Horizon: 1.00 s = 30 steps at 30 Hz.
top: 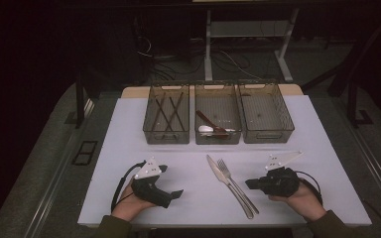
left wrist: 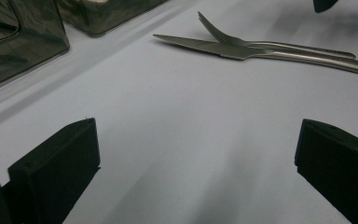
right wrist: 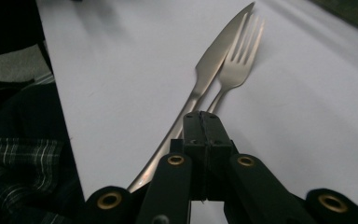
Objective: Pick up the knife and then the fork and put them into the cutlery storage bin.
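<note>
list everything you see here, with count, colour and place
knife: 1, silver, on the white table middle, left of the fork
fork: 1, silver, right beside the knife, handles crossing near the front edge
bins: 3, clear smoky grey, in a row at the table's far side
chopsticks: a few, dark brown, in the left bin
spoons: 2, one brown and one white, in the middle bin
right bin: looks empty
table: 1, white top
left tool: black, jaws open, held at front left
right tool: black, jaws shut on nothing, pointing at the cutlery handles
hands: 2, at the bottom edge
</note>
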Available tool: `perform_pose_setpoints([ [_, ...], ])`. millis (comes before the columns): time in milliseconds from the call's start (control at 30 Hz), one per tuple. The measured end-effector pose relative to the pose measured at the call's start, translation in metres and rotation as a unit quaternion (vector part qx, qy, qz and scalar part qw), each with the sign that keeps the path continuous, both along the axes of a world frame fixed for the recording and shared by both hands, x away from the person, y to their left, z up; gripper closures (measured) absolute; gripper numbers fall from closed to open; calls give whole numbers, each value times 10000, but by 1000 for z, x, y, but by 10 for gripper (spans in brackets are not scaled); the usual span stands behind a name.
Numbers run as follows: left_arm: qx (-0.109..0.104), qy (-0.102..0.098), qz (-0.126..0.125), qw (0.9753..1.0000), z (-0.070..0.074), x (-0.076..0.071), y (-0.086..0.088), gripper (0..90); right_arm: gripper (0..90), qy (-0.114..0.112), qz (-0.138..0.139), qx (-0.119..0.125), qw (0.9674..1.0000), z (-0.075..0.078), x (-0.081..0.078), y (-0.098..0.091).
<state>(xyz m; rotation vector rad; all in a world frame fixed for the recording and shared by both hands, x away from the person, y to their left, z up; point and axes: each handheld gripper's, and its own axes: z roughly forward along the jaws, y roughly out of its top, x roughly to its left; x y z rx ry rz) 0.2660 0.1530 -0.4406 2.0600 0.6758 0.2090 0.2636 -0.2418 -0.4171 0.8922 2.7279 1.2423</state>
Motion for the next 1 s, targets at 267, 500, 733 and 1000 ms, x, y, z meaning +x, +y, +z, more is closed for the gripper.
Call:
perform_pose_setpoints([
  [267,-1,4,19,10000,0,0,0,0,895,139,231,-316,9991,-13,-11,11],
  [500,17,9,6,10000,0,0,0,0,896,185,299,-465,9983,-18,-12,17],
  [733,19,9,1,10000,0,0,0,0,896,166,345,-595,9975,-21,-14,22],
  [1000,29,12,-8,10000,0,0,-1,0,897,83,372,-692,9969,-21,-16,25],
])
